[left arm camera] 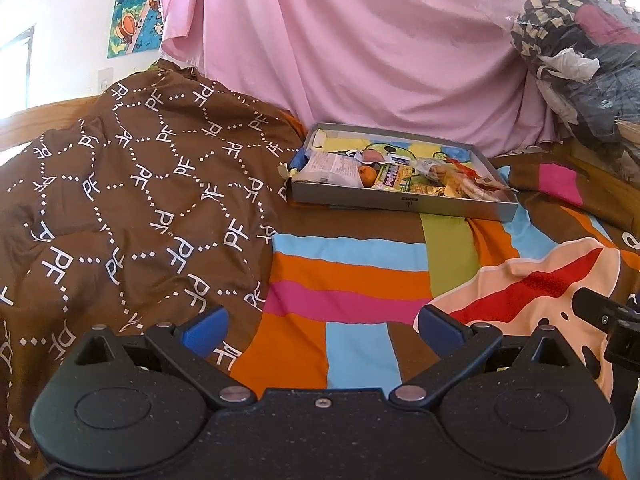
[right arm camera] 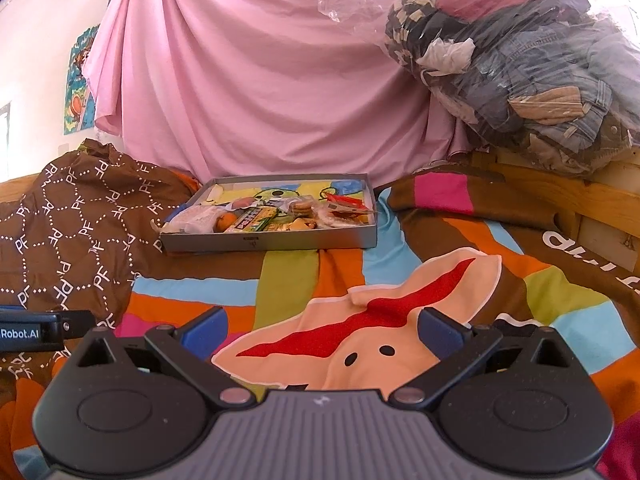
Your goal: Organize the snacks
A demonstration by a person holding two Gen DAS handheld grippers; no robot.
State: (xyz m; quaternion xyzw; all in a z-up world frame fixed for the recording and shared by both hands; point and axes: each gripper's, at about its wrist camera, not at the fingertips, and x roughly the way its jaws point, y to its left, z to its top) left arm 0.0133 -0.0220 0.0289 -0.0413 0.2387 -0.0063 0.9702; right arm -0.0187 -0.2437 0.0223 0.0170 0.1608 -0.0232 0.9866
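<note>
My left tongs [left arm camera: 322,330] are spread wide with nothing between the blue pads [left arm camera: 206,330], and my right tongs [right arm camera: 320,330] are just the same, released and empty. Both hover low over the striped bedspread [left arm camera: 352,276]; under my right tongs lies its peach cartoon face with a red streak [right arm camera: 360,320]. From my left camera I see the edge of my right tool at the far right [left arm camera: 608,320], and from my right camera the left tool pokes in at the far left [right arm camera: 40,330], so the two sit side by side, apart.

Ahead of both tongs, well out of reach of the pads, rests the shallow grey box [left arm camera: 400,202] holding the snacks: a white wrapped packet [left arm camera: 330,168] at its left end, a small orange fruit [left arm camera: 367,174] just right of that, a green and yellow packet [left arm camera: 394,178] in the middle, and crinkly clear-wrapped biscuits [left arm camera: 460,182] toward the right end. They lie jumbled and touching along the near side of the box.

Left of the box bunches a brown quilt printed with white letters [left arm camera: 132,208]. Behind it hangs a pink sheet [left arm camera: 360,48], and to the far right sits a clear bag stuffed with clothes [right arm camera: 520,64]
</note>
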